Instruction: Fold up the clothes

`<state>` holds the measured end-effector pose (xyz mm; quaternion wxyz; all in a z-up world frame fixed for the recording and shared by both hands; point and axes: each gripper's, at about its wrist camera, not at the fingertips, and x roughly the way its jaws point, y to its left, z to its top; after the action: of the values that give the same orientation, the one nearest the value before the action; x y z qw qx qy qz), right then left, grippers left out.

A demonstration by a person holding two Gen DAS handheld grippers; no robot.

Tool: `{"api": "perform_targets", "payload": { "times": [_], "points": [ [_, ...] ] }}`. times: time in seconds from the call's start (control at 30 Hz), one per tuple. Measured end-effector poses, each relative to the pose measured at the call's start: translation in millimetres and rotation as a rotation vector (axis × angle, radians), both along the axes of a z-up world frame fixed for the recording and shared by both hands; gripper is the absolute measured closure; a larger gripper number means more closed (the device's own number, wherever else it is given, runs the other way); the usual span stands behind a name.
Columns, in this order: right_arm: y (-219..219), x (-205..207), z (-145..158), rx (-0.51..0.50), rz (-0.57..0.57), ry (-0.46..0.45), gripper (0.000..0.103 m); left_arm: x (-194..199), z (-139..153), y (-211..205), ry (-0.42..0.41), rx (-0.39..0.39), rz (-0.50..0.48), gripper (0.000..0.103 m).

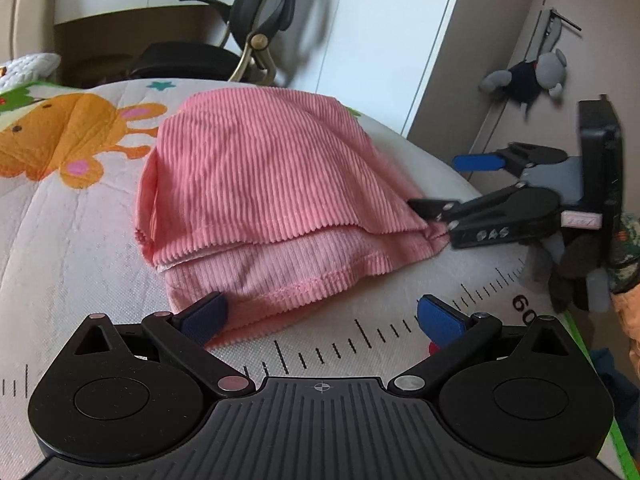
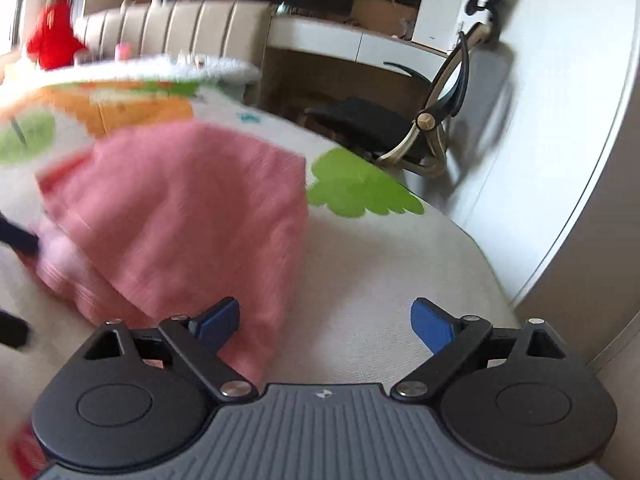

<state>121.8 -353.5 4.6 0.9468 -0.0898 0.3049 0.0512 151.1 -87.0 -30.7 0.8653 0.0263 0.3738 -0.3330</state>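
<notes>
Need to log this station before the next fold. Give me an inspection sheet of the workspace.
Surface: padded mat with cartoon animal print and a printed ruler scale along its near edge.
Job's things: pink ribbed garment, already folded over itself, lower layer showing at the front hem.
Clutter: white knitted item at the mat's far left edge; a blurred red thing beyond the mat.
Grippers: left gripper has jaws open at the garment's near hem; right gripper has jaws open at the garment's right corner.
Cables: nothing seen.
Surroundings: black office chair at a desk, white cupboard doors, grey soft toy hanging on the wall.
</notes>
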Motion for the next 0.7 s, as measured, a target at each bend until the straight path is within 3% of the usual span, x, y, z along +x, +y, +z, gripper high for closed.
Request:
{"api": "perform_targets", "payload": {
  "times": [0.07,0.13,0.4,0.53,0.7],
  "points": [
    [1.2,-5.7,6.2,0.078,0.007,-0.006,0.0,-0.4,-0.7,-0.3,-0.004,0.001,0.002,0.0],
    [4.7,-8.0,10.4,0.155,0.011,-0.006,0.0,-0.7,-2.5,-1.2,-0.005,0.0,0.003,0.0],
    [19.6,-31.4,-4.2,0.205,-0.08,0.086,0.0,-14.2,-3.8,12.6,-0.014,0.001,0.06,0.0],
    [27.1,-43.1,-11.6,0.23,-0.126,0.132,0.0,-42.4,-11.1,26.3,-0.089,0.048,0.096,0.0],
    [61.1,-92.9,-16.2,0.125,-0.156,0.118,0.0,-67.3,-10.6,32.6,-0.101,0.099,0.145,0.0]
  ]
}}
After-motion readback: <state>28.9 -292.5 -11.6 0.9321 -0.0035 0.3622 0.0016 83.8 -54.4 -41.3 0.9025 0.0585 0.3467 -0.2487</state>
